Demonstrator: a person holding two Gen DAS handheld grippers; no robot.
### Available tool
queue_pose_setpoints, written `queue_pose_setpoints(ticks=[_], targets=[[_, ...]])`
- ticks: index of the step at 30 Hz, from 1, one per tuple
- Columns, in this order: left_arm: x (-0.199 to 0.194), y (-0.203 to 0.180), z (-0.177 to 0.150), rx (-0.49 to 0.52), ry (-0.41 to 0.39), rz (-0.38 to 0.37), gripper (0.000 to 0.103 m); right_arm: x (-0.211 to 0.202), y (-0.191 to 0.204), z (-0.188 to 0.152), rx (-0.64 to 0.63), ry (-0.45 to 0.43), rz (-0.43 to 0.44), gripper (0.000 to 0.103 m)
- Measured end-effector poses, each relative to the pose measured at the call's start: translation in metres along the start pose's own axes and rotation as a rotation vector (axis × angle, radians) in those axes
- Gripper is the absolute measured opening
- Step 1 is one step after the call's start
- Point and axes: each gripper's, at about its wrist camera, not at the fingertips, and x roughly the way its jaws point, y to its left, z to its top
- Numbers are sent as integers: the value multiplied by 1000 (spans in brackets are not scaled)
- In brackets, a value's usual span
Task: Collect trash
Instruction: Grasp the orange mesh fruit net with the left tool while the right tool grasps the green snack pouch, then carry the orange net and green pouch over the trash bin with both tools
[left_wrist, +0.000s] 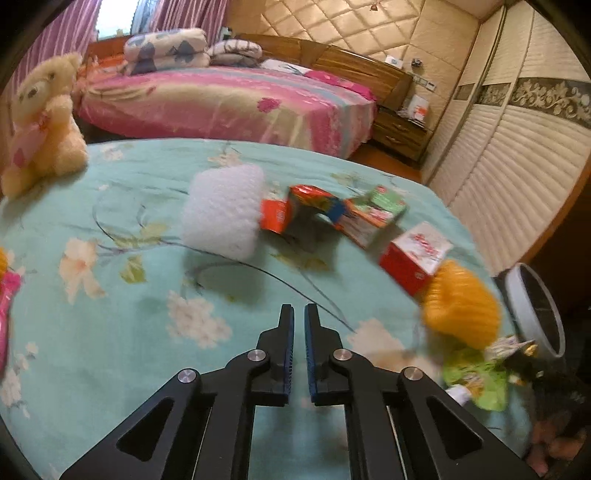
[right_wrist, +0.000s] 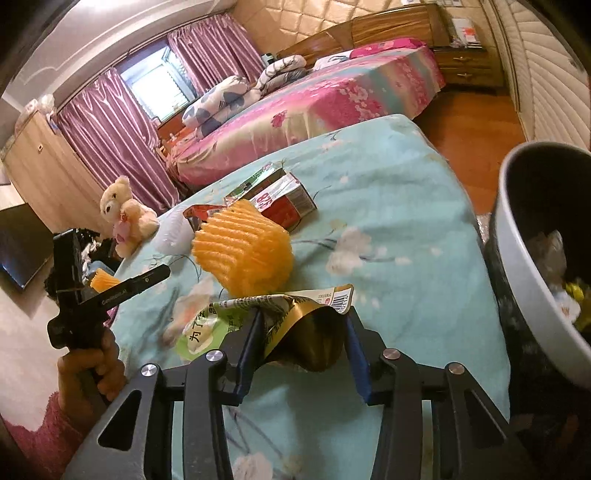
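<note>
The right claw (right_wrist: 303, 332) pinches a crumpled snack wrapper (right_wrist: 295, 314), green and gold with a barcode at its edge, its fingers set apart only as far as the wrapper's bulk; it hangs low over the teal flowered bed (right_wrist: 388, 206), with the bin (right_wrist: 517, 266) close on its right, tilted toward the camera and already holding some scraps; the left claw (left_wrist: 299, 314) has its fingers pressed nearly together with nothing between them, pointing out over the bedspread from above it

The rest of the trash lies further up the bed: an orange foam net (right_wrist: 243, 251) just beyond the wrapper; a red carton (left_wrist: 413, 258) near it; two more flattened cartons (left_wrist: 332, 210) in the middle; a white foam pad (left_wrist: 225, 210) beside them; a teddy bear (left_wrist: 44, 122) sits at the far corner, which I judge is not trash

The step in hand looks like carrying the wrapper to the bin; the next move calls for swinging the right claw rightward over the rim and only then spreading the fingers, since the light wrapper could flutter short onto the floor; the left claw seems placed to take the foam net or a carton next
</note>
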Motion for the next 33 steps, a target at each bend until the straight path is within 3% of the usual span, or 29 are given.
queue_pose_setpoints(ticks=[3, 5, 11, 17, 19, 21, 23, 24, 33], targets=[[-5, -11, -3, 17, 1, -42, 24, -7, 0, -6, 8, -7, -2, 43], [-8, -20, -6, 33, 2, -65, 46, -14, 0, -13, 10, -15, -14, 43], [-6, -45, -14, 79, 29, -161, 64, -39, -15, -25, 68, -59, -45, 43], [10, -66, -11, 111, 56, -189, 67, -57, -28, -31, 109, -94, -69, 43], [16, -73, -9, 133, 44, -177, 65, -61, -32, -33, 120, -102, -74, 43], [24, -80, -8, 153, 45, -175, 52, -64, -37, -35, 133, -109, -78, 43], [34, -88, -9, 171, 64, -180, 19, -66, -40, -35, 139, -116, -82, 43], [38, -91, -9, 178, 74, -183, 12, -68, -42, -35, 143, -120, -83, 43], [31, -114, -21, 237, 66, -215, 6, -85, -54, -36, 165, -162, -95, 43]])
